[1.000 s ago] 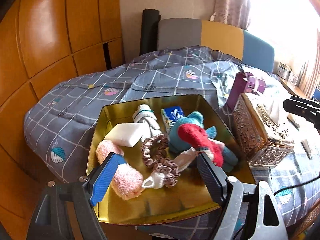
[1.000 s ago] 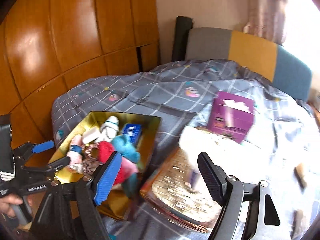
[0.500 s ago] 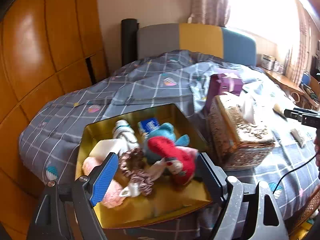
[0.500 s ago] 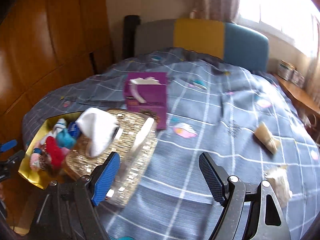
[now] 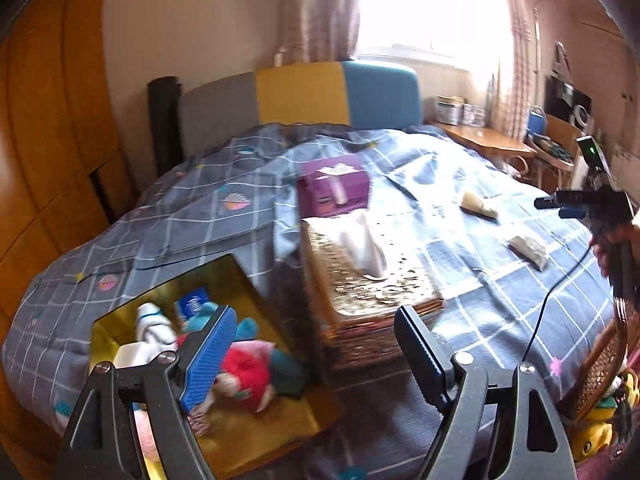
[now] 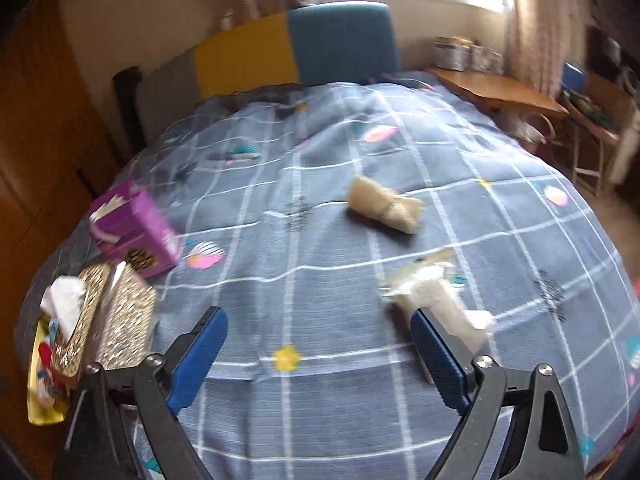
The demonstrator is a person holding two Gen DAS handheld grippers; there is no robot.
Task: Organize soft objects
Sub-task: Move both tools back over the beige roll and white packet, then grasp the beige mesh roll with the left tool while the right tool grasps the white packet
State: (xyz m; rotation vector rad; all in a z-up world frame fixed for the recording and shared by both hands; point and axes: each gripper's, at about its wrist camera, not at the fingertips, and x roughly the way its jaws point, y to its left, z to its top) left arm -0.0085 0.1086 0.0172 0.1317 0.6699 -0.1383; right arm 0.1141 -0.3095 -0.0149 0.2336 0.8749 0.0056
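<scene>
A gold tray at the bed's near left holds soft things: a red and teal plush toy, a white rolled sock and a pink fluffy piece. My left gripper is open and empty above the tray's right side. My right gripper is open and empty over the blue checked bedspread. A tan rolled cloth lies ahead of it and a white packet lies by its right finger. Both also show in the left wrist view, cloth and packet.
A gold ornate tissue box stands right of the tray, with a purple tissue box behind it. A headboard is at the back, a wooden wardrobe at left, a desk at right. A wicker basket sits at the bed's near right.
Both views have swung right. The tray has slid to the lower left of the left wrist view. The right gripper has moved away from the boxes, closer to the cloth and packet.
</scene>
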